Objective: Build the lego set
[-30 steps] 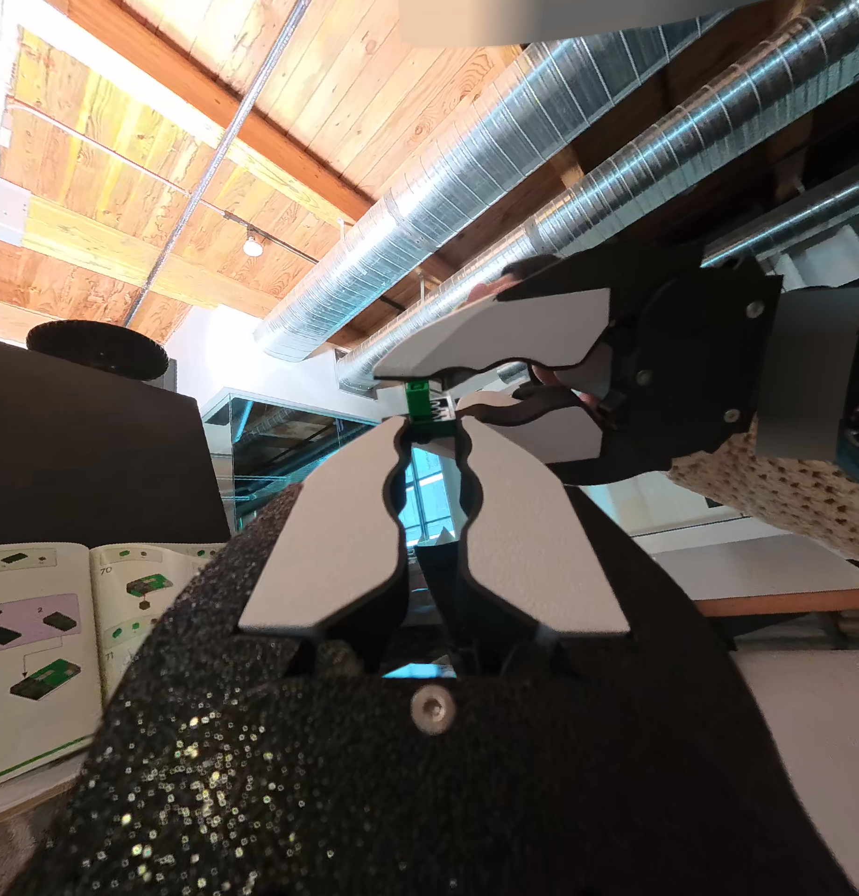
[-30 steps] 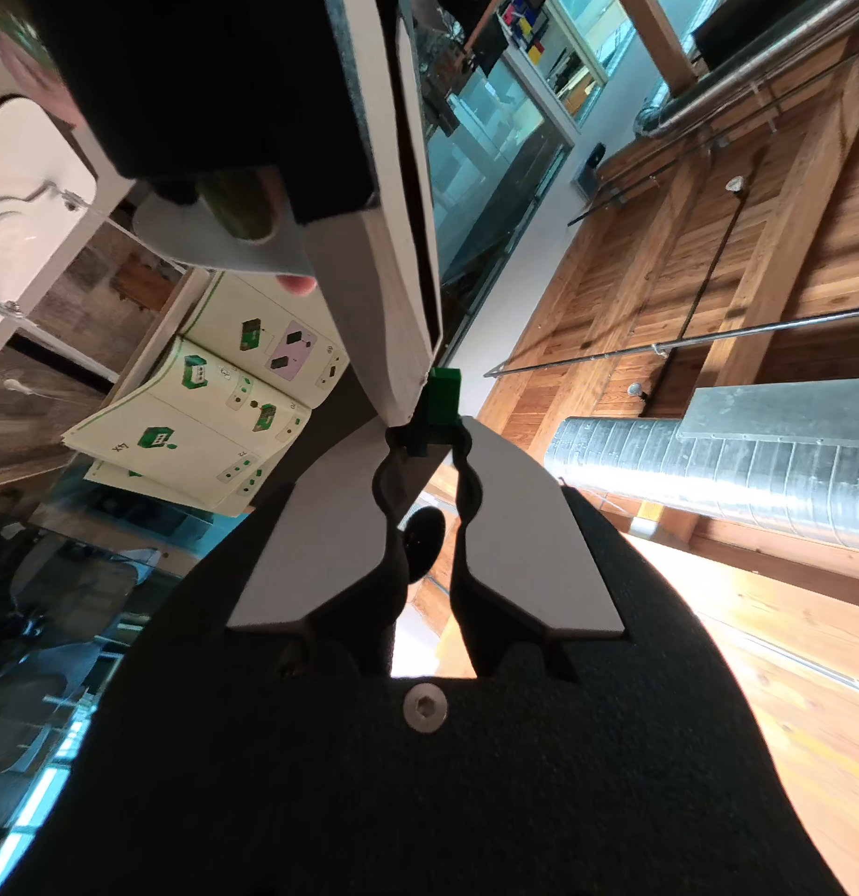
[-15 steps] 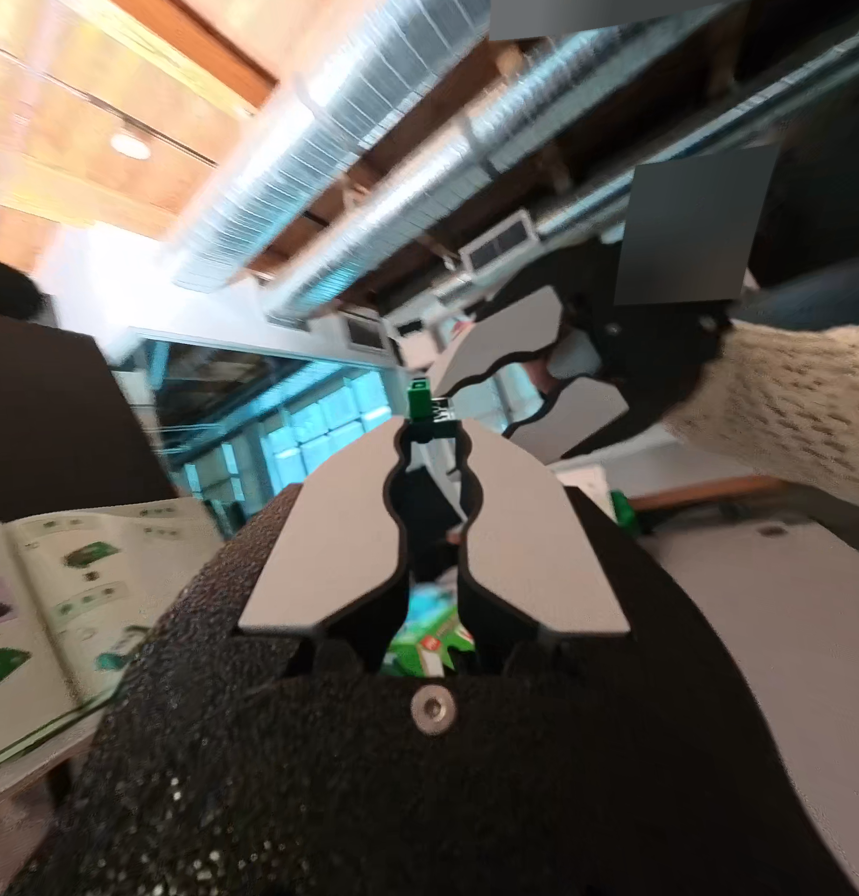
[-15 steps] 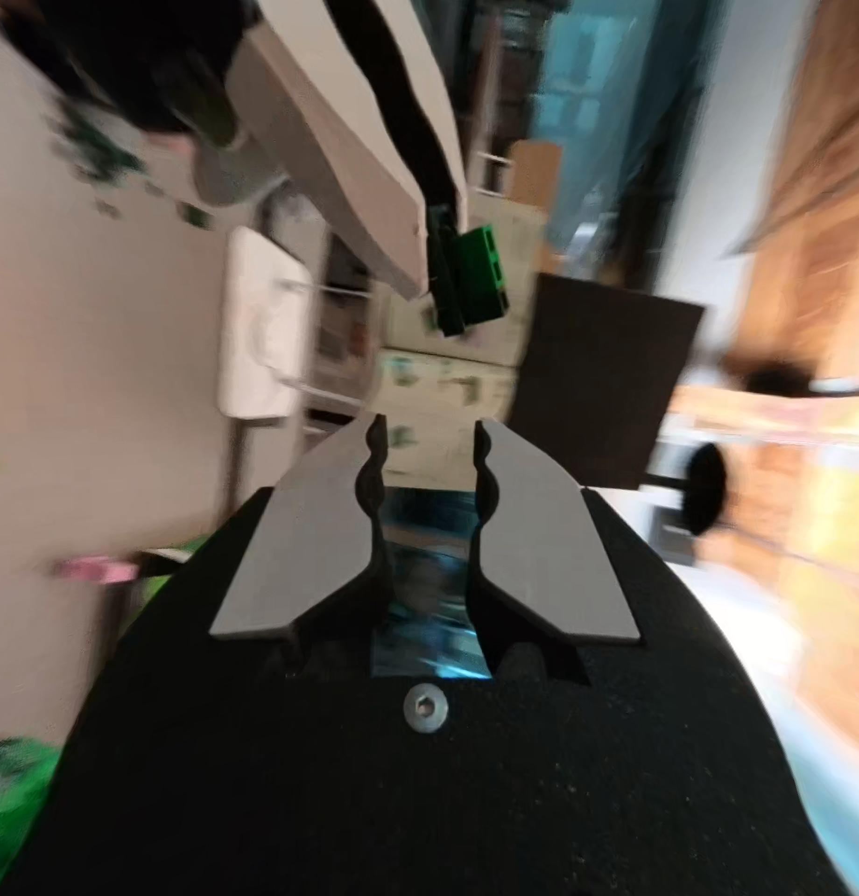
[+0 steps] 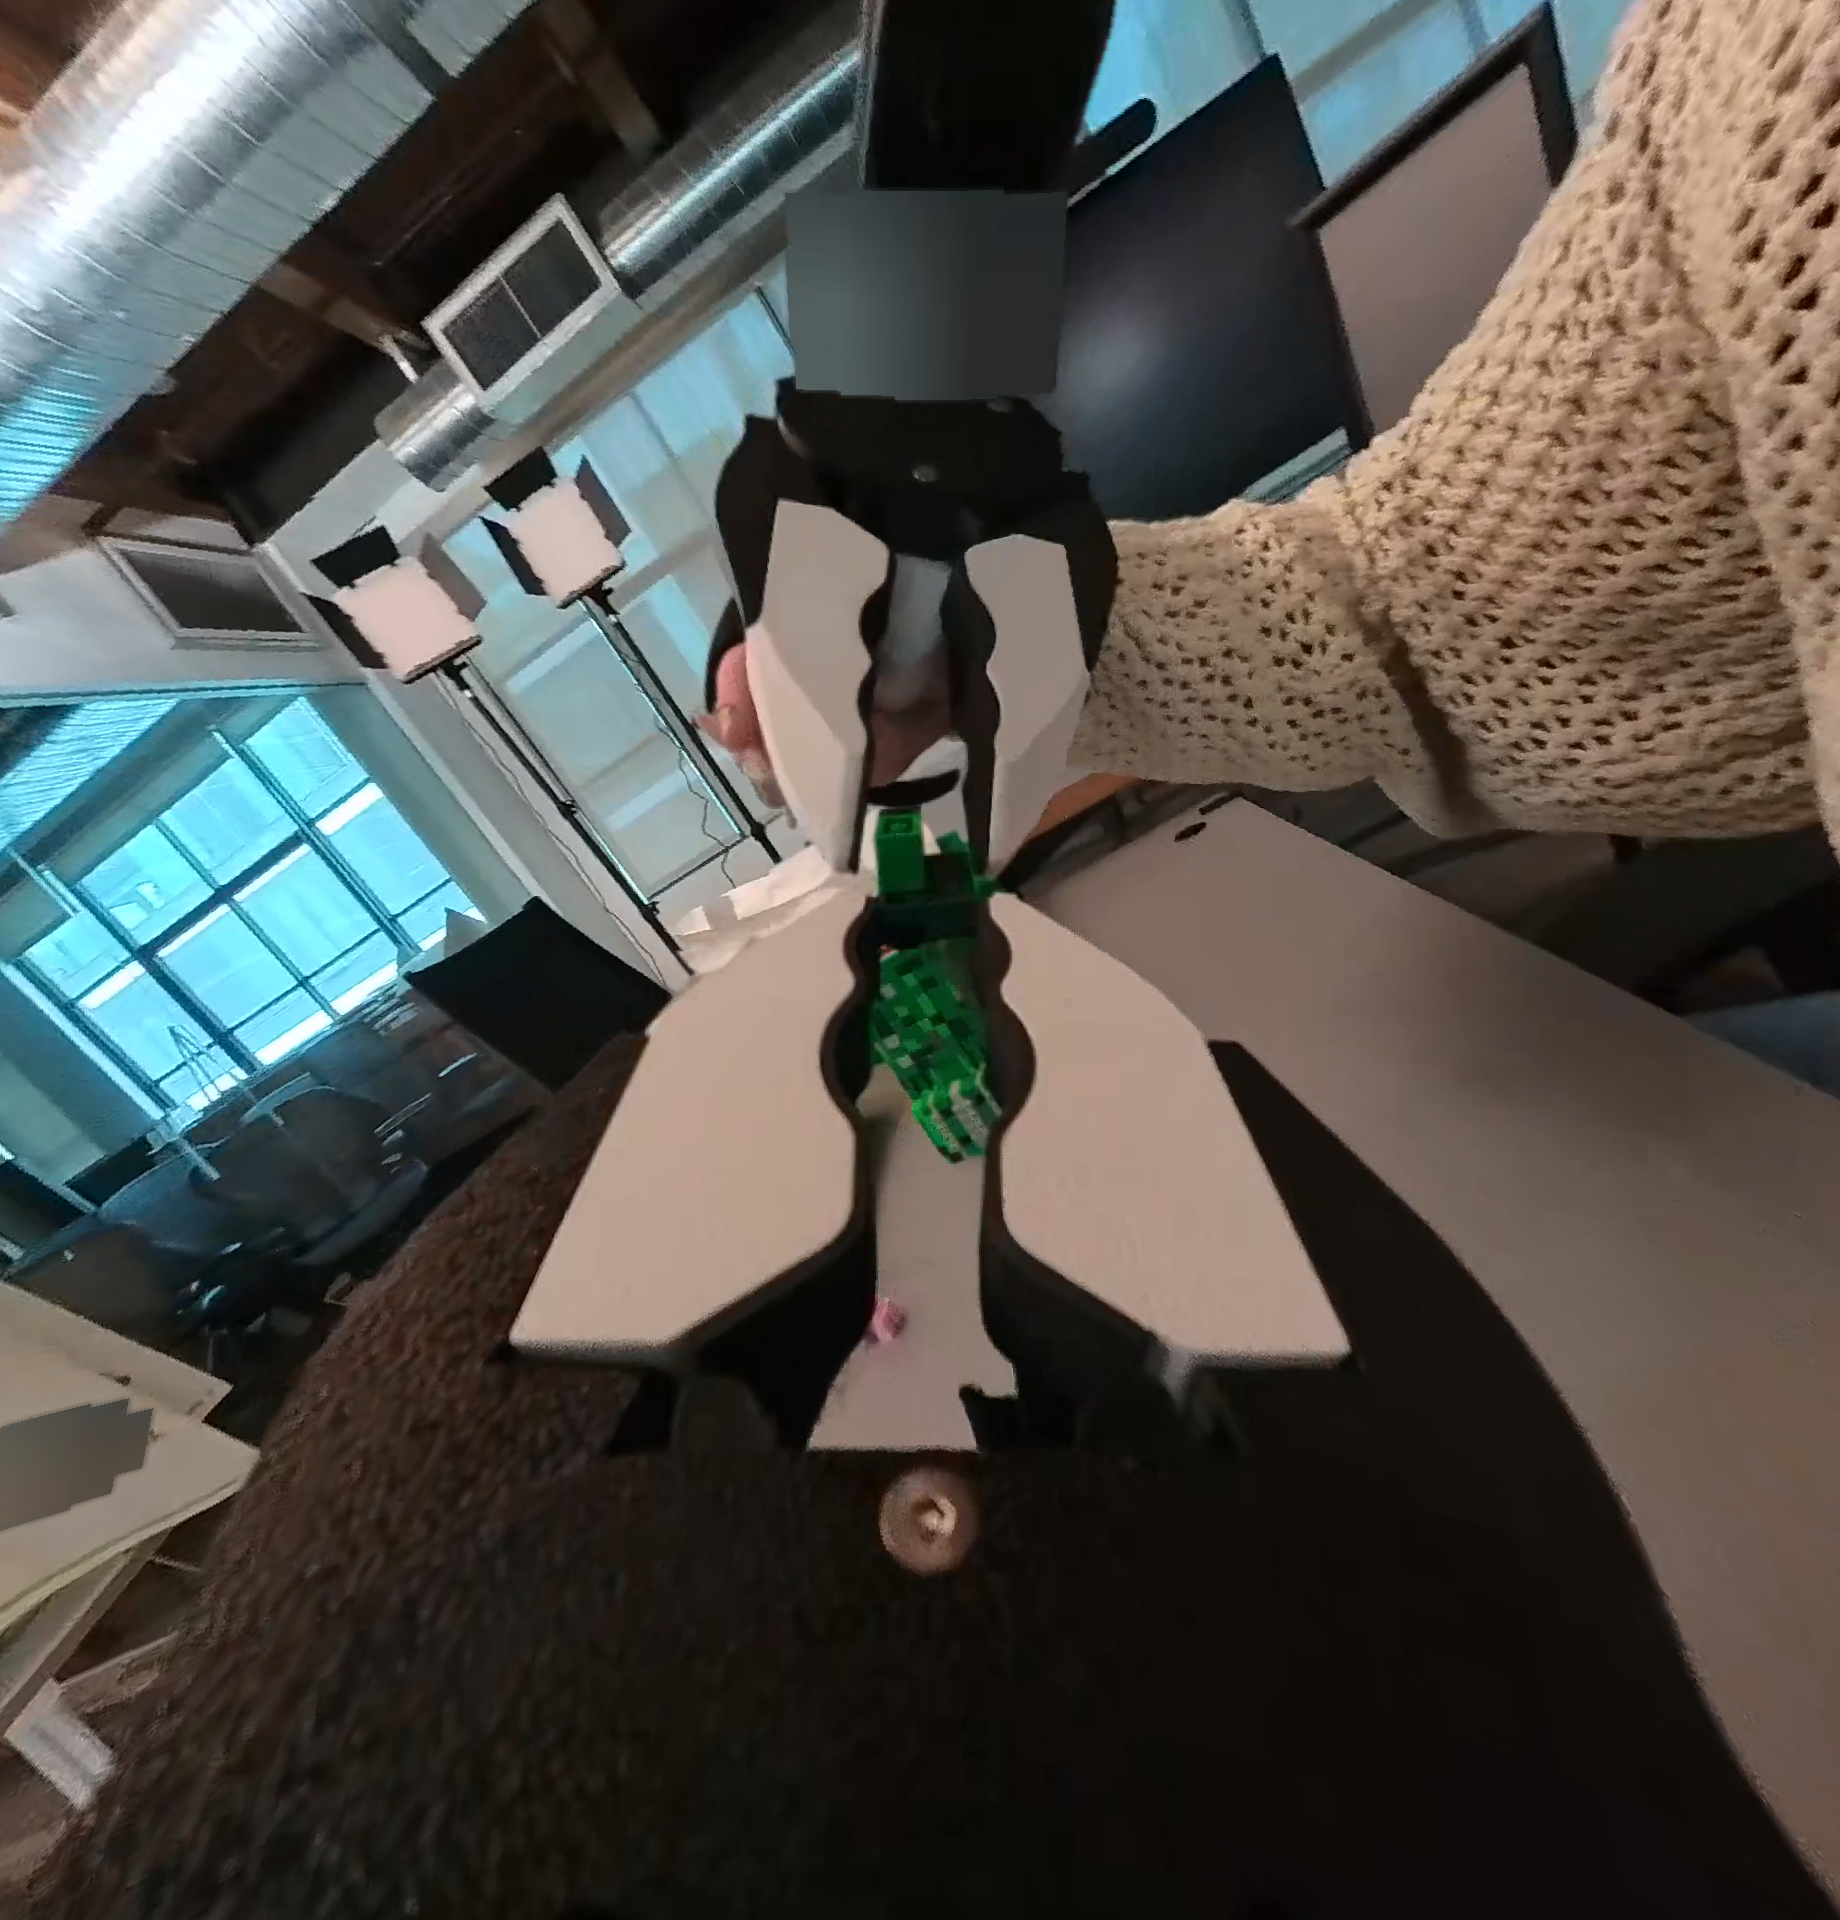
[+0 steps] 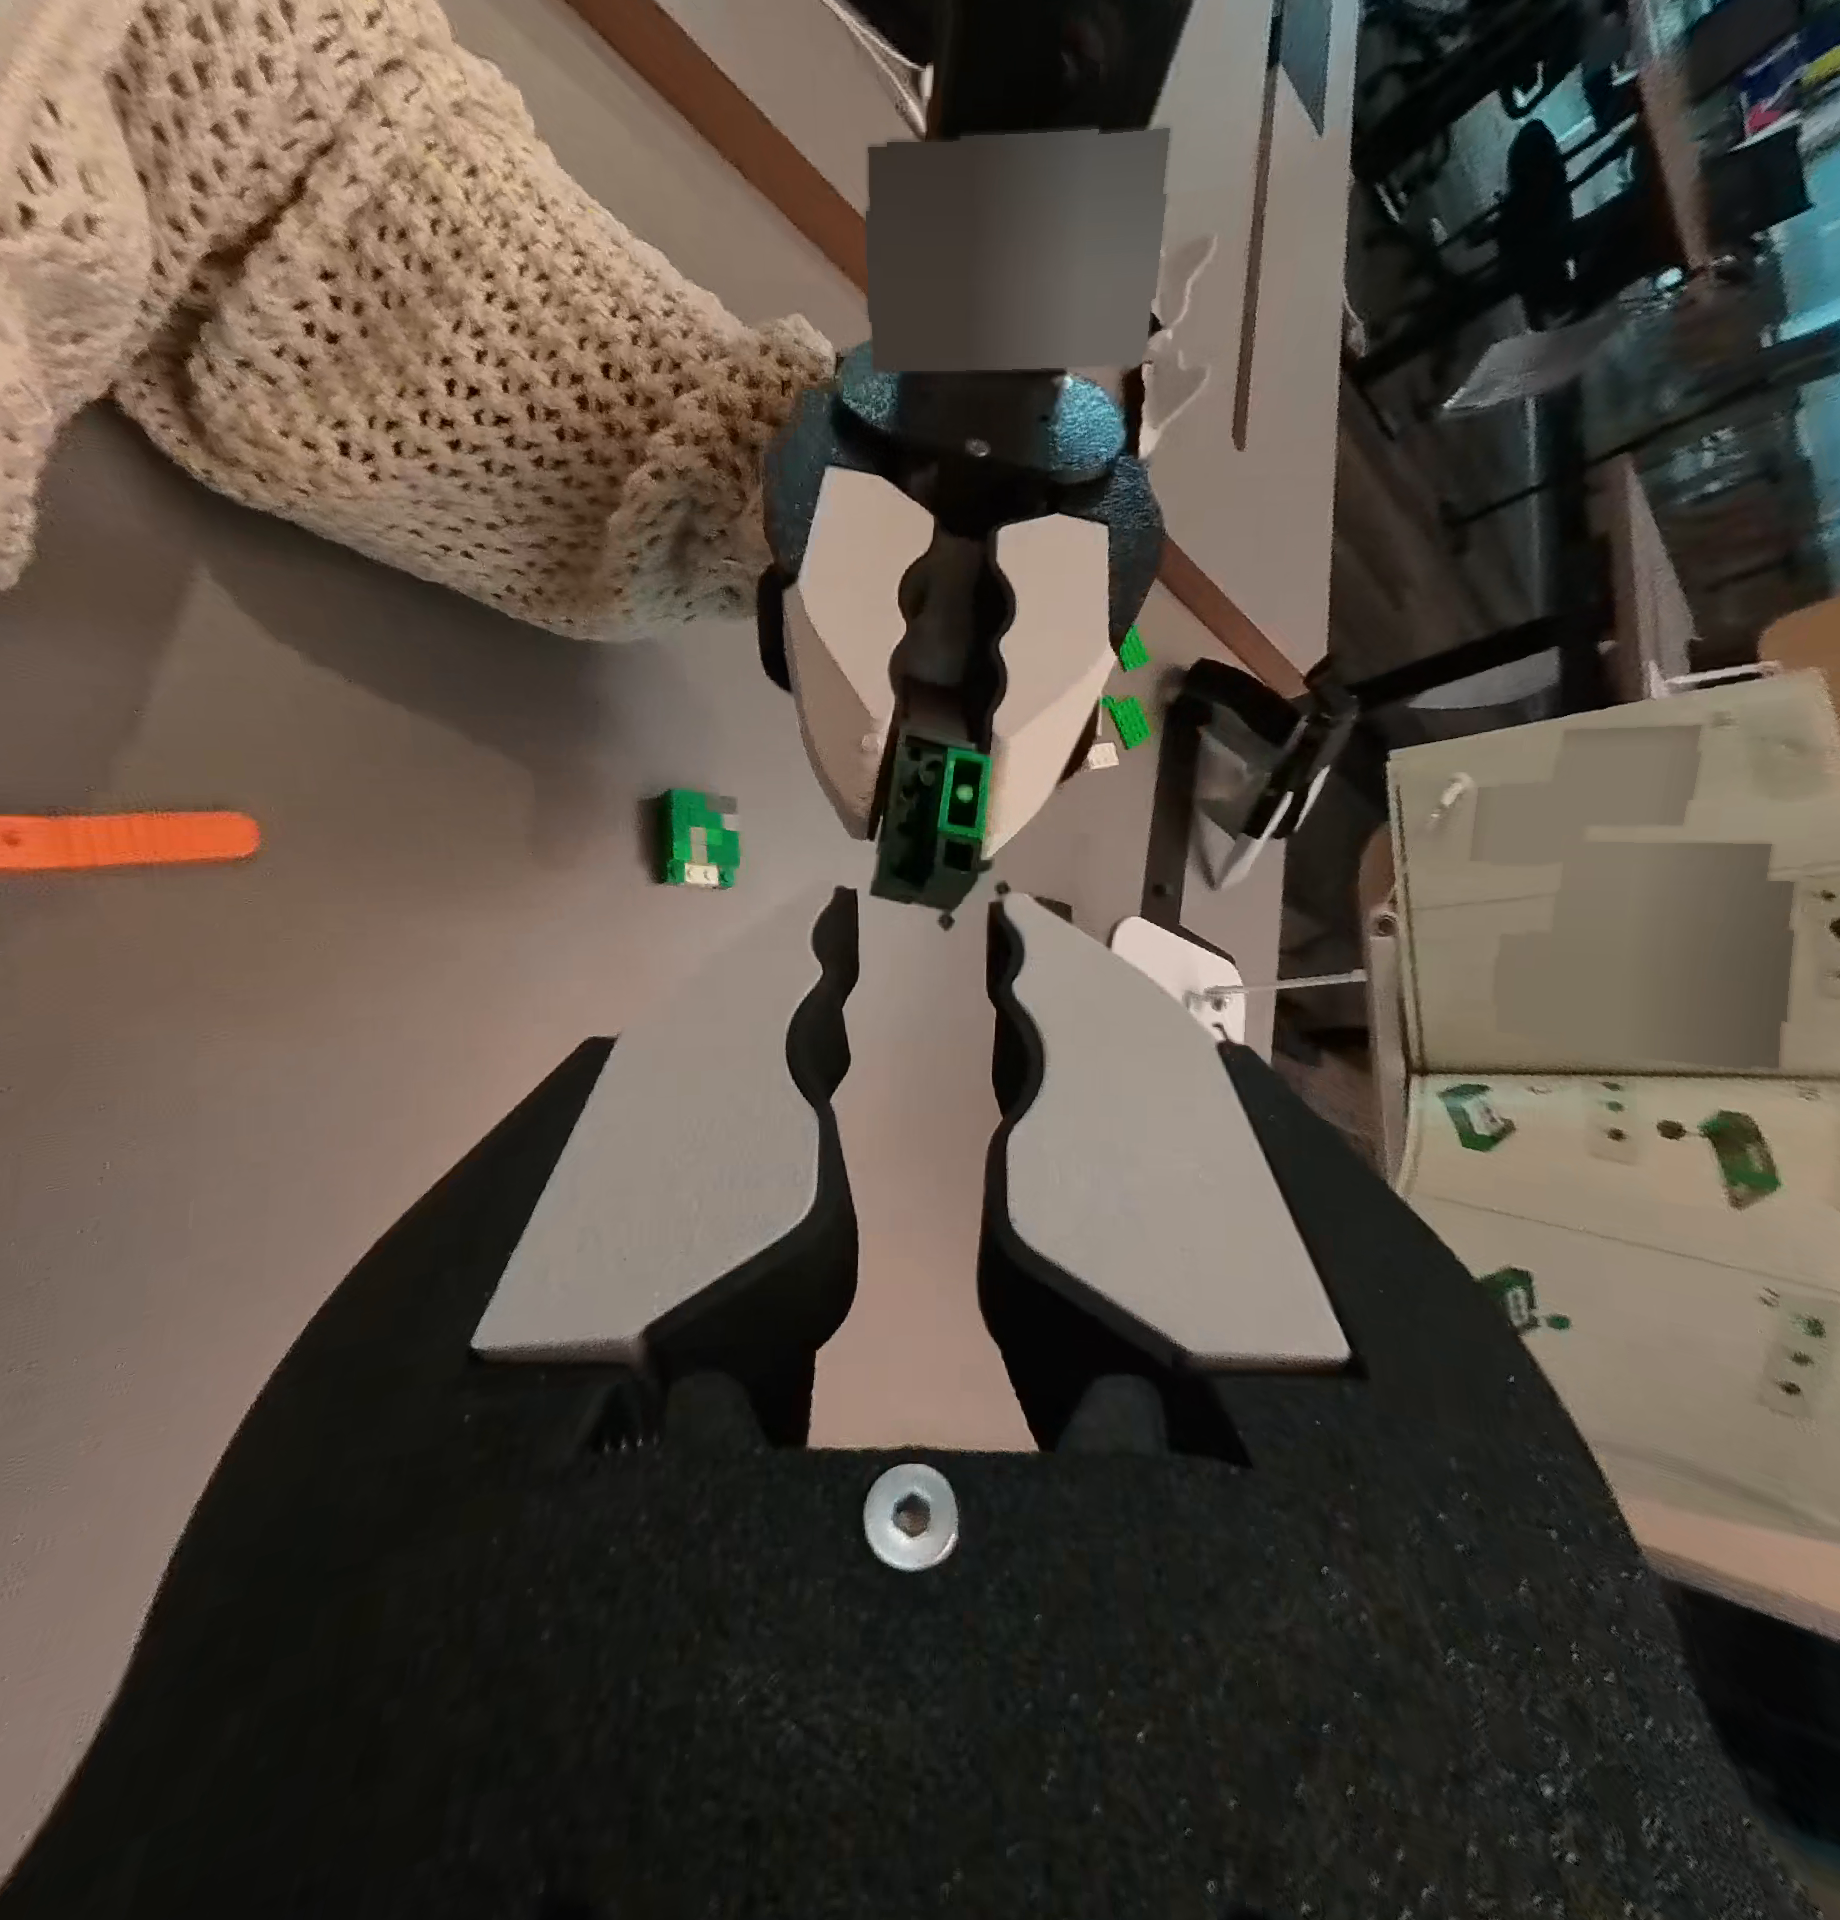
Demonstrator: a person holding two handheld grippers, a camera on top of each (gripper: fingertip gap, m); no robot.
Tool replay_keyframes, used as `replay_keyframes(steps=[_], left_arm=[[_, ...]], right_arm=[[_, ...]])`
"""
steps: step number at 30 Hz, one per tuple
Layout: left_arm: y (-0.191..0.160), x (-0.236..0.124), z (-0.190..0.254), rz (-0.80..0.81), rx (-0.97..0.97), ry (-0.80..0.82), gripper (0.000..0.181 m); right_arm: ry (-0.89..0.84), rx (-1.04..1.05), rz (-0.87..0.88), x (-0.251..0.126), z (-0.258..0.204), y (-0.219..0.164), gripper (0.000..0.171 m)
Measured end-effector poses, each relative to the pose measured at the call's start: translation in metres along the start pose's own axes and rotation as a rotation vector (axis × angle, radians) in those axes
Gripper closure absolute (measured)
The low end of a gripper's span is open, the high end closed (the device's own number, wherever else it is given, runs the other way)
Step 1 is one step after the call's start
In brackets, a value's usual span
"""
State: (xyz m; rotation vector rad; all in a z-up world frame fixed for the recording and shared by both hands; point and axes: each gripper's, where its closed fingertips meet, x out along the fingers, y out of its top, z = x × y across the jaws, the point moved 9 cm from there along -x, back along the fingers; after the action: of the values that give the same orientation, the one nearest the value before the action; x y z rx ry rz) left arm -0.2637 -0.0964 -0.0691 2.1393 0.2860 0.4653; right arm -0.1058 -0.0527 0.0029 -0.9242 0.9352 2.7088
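My left gripper (image 5: 926, 909) is shut on a small dark-green and bright-green lego assembly (image 5: 918, 868) and holds it above the grey table (image 6: 272, 1039). My right gripper (image 6: 921, 904) is open and empty. It faces the left gripper (image 6: 937, 831) head-on, its tips just short of the held assembly (image 6: 931, 826). In the left wrist view the right gripper (image 5: 911, 831) stands open on either side of the assembly's far end. A green pixel-patterned lego build (image 5: 931, 1049) lies on the table behind it.
A small green block (image 6: 700, 840) and an orange brick separator (image 6: 105, 840) lie on the table to the left. Loose green plates (image 6: 1129, 717) lie farther off. An open instruction booklet (image 6: 1622, 1195) stands at the right. Cream knit sleeves (image 6: 376, 312) reach in. The grippers are tip to tip, or close to it. Left tips and right tips are each some 25 cm from the orange brick separator (image 6: 105, 840).
Both grippers have tipped down from the ceiling toward the table. My right gripper let go of the assembly, opened, pulled away, and now faces it again. The left gripper kept its hold.
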Motion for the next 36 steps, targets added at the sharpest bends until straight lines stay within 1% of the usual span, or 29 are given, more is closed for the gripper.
replay_keyframes(steps=[7,8,9,10,12,14,15,17,21,22,23,24,25,27,29,30,32,33,36], left_arm=[[-0.002,0.002,0.004,-0.076,0.039,-0.036,0.164],[-0.002,0.002,0.004,-0.077,0.038,-0.04,0.164],[-0.002,0.003,0.005,-0.078,0.039,-0.041,0.164],[-0.002,0.002,0.004,-0.082,0.046,-0.028,0.164],[-0.002,0.002,0.002,-0.07,0.073,0.044,0.163],[0.0,0.001,-0.003,-0.044,0.118,0.196,0.15],[0.001,0.0,-0.006,-0.032,0.145,0.271,0.143],[0.003,-0.003,-0.009,-0.033,0.2,0.38,0.135],[0.005,-0.005,-0.012,-0.11,0.376,0.625,0.132],[0.005,-0.003,-0.011,-0.128,0.398,0.669,0.133],[0.003,0.0,-0.01,-0.144,0.388,0.671,0.135],[0.001,0.005,-0.009,-0.143,0.336,0.637,0.138],[-0.001,0.008,-0.008,-0.112,0.244,0.596,0.141],[-0.005,0.011,-0.01,-0.003,-0.003,0.494,0.142],[-0.006,0.008,-0.015,0.103,-0.212,0.427,0.141],[-0.007,0.007,-0.018,0.133,-0.281,0.39,0.141],[-0.007,0.005,-0.02,0.175,-0.377,0.326,0.142],[-0.006,0.004,-0.021,0.202,-0.417,0.279,0.145],[-0.005,0.003,-0.022,0.246,-0.5,0.21,0.15]], right_arm=[[0.055,0.062,0.044,0.002,0.0,0.002,0.153],[0.059,0.059,0.036,0.003,0.0,0.001,0.156],[0.059,0.053,0.023,0.005,-0.001,0.001,0.162],[0.049,0.048,0.011,0.006,0.0,0.001,0.163],[-0.009,0.075,0.005,0.006,0.004,0.0,0.163],[-0.087,0.143,0.015,0.007,0.009,-0.003,0.163],[-0.149,0.177,0.02,0.007,0.011,-0.006,0.163],[-0.281,0.244,0.056,0.008,0.013,-0.012,0.163],[-0.565,0.416,0.17,0.012,0.01,-0.02,0.163],[-0.619,0.459,0.21,0.014,0.008,-0.02,0.163],[-0.661,0.506,0.266,0.016,0.006,-0.02,0.163],[-0.701,0.543,0.323,0.018,0.004,-0.02,0.163],[-0.733,0.556,0.377,0.019,0.002,-0.019,0.163],[-0.798,0.581,0.462,0.021,-0.002,-0.021,0.164],[-0.782,0.63,0.6,0.022,-0.006,-0.022,0.163],[-0.754,0.657,0.668,0.023,-0.008,-0.022,0.164],[-0.703,0.684,0.759,0.028,-0.013,-0.025,0.164],[-0.677,0.688,0.79,0.03,-0.015,-0.026,0.164],[-0.671,0.688,0.821,0.037,-0.021,-0.03,0.164]])
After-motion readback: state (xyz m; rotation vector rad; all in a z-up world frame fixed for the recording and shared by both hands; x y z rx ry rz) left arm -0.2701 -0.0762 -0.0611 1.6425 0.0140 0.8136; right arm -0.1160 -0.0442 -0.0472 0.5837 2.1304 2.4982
